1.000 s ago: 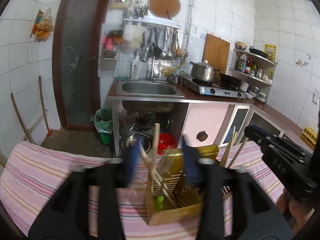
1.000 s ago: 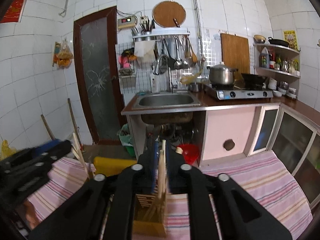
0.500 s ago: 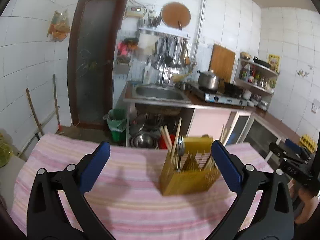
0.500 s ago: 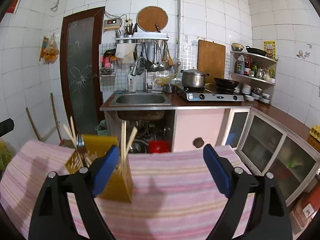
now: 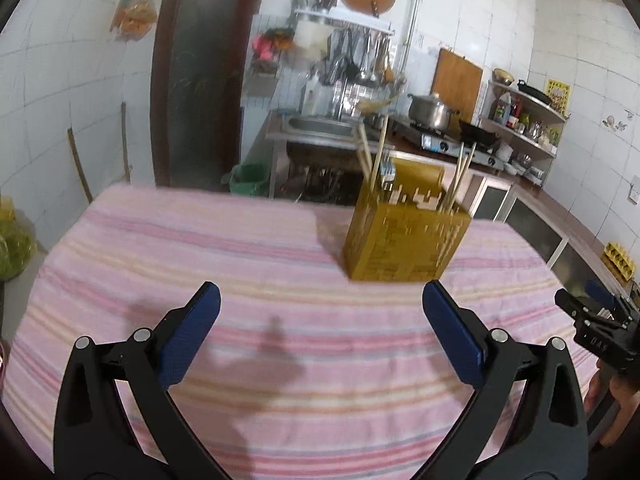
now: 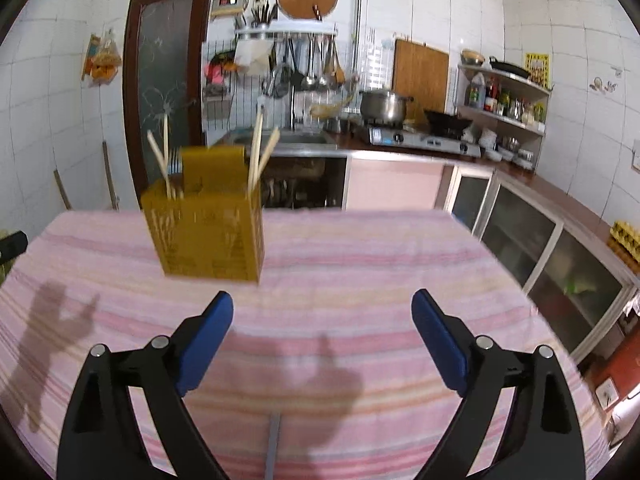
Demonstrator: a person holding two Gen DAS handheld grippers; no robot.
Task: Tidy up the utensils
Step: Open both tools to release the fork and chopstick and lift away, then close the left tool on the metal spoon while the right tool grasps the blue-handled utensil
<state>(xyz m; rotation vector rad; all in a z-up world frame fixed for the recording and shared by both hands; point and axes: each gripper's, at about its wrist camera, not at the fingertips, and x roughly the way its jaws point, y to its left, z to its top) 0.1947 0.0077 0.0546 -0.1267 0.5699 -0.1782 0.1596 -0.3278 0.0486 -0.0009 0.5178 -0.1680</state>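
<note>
A yellow perforated utensil holder [image 5: 404,236] [image 6: 208,236] stands upright on the pink striped cloth [image 5: 200,264]. Several wooden chopsticks [image 5: 378,152] [image 6: 256,156] and a fork [image 5: 387,168] stick out of it. My left gripper [image 5: 320,300] is open wide and empty, short of the holder and a little to its left. My right gripper [image 6: 322,304] is opening with nothing between its blue pads, and the holder stands ahead to its left. A thin grey utensil handle [image 6: 273,448] lies on the cloth below the right gripper. The right gripper [image 5: 596,320] shows at the right edge of the left wrist view.
Beyond the table's far edge are a sink counter [image 6: 296,140], a gas stove with a pot [image 6: 384,106], glass-fronted cabinets [image 6: 520,232] on the right and a dark door [image 6: 164,80]. A green bin [image 5: 250,176] stands on the floor.
Both grippers were close over the holder with jaws narrow around chopsticks. They have opened and drawn back and down, and the chopsticks now stand in the holder.
</note>
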